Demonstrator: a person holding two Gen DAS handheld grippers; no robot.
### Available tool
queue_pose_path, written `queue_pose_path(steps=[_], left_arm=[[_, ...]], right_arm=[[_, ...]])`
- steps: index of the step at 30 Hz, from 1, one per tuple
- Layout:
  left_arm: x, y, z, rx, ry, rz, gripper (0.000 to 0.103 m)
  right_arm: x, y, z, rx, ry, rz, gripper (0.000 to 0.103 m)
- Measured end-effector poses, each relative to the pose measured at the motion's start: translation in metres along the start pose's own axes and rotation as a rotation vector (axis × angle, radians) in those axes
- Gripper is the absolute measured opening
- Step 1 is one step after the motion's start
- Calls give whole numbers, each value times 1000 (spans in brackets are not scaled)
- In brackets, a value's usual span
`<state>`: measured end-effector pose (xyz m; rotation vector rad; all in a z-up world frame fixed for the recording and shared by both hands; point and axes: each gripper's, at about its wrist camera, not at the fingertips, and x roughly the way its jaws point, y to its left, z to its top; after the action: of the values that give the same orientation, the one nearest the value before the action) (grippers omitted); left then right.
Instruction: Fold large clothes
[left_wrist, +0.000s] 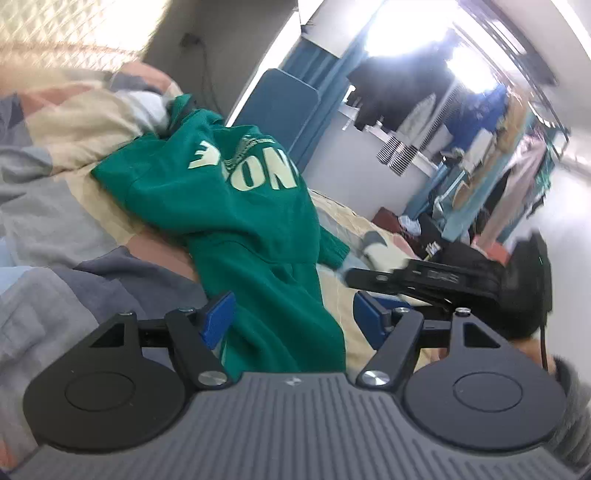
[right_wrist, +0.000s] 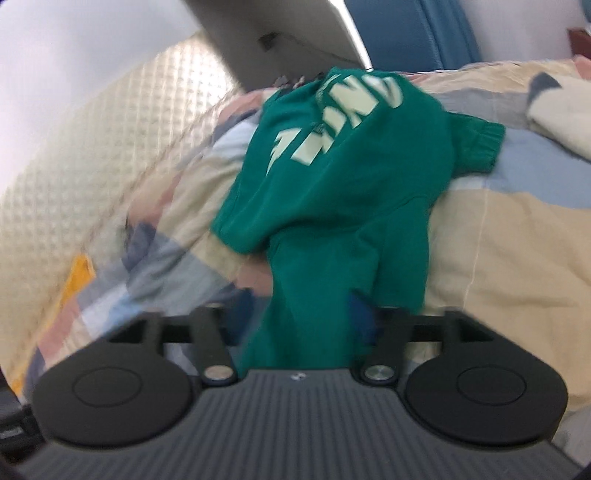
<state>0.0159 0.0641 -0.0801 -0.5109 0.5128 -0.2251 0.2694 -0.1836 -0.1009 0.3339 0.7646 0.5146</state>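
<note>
A: Start nearest. What does the left gripper (left_wrist: 293, 323) look like?

B: Black metal arms on round pivot discs, a ribbed grey body, and flat blue pads (left_wrist: 218, 319) at the tips. The pads stand apart. A fold of the green sweatshirt (left_wrist: 236, 206) runs between them, but they do not press on it.

A: And the right gripper (right_wrist: 295, 321)?

B: Same build, though its view is blurred. Its jaws are spread too, with sweatshirt cloth lying in the gap. The left pad is too smeared to make out; on the other side a dark blue patch shows just behind the cloth. No clamping that I can see.

A: Describe the sweatshirt.

B: Thick, soft green knit, bunched into a loose heap, with a ribbed cuff (left_wrist: 334, 249) sticking out on its right side in the left view. Large cream block letters cross it upside down; I can read "ON" and part of another letter, not the whole word.

A: What is it lying on?

B: A puffy quilt (left_wrist: 70, 206) in patches of beige, grey, blue and pink, spread under and all around the sweatshirt.

A: Anything beside it?

B: To the right of the sweatshirt, in the left view, the other gripper (left_wrist: 443, 280) reaches in as a black shape. Left of and behind the sweatshirt stands a cream padded headboard (right_wrist: 122, 125) with a quilted diamond pattern.

A: Further off?

B: Beyond the sweatshirt, a blue chair back (left_wrist: 284, 107), then a rack of hanging clothes (left_wrist: 476, 122) against a bright window.
</note>
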Motion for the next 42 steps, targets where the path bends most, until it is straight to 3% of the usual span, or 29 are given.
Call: queue_pose_path(steps=[4, 9, 11, 14, 20, 22, 25, 29, 33, 35, 37, 42], left_arm=[[34, 23, 33, -56, 18, 48, 75], [101, 55, 66, -127, 73, 72, 75], [125, 67, 70, -150, 89, 70, 75], [163, 88, 72, -187, 109, 65, 75], [223, 129, 68, -190, 160, 72, 75], [238, 144, 63, -226, 171, 48, 74], [254, 165, 59, -272, 143, -55, 74], [266, 175, 60, -306, 121, -120, 73], [277, 182, 57, -368, 111, -179, 60], [278, 177, 56, -368, 105, -181, 48], [277, 173, 58, -368, 94, -191, 29], [249, 154, 73, -313, 7, -219, 18]], right_arm=[[1, -16, 9, 86, -8, 11, 70], [29, -45, 37, 206, 11, -73, 70], [36, -51, 49, 224, -15, -122, 70], [53, -63, 65, 270, -35, -128, 70], [105, -93, 74, 327, -11, -184, 70], [124, -103, 72, 324, 20, -197, 70], [150, -119, 68, 323, 52, -196, 66], [173, -131, 66, 323, 39, -118, 63], [180, -135, 69, 321, 6, -69, 49], [178, -139, 69, 340, -9, -58, 37], [174, -140, 69, 347, -17, -48, 21], [156, -117, 76, 237, -76, -27, 14]])
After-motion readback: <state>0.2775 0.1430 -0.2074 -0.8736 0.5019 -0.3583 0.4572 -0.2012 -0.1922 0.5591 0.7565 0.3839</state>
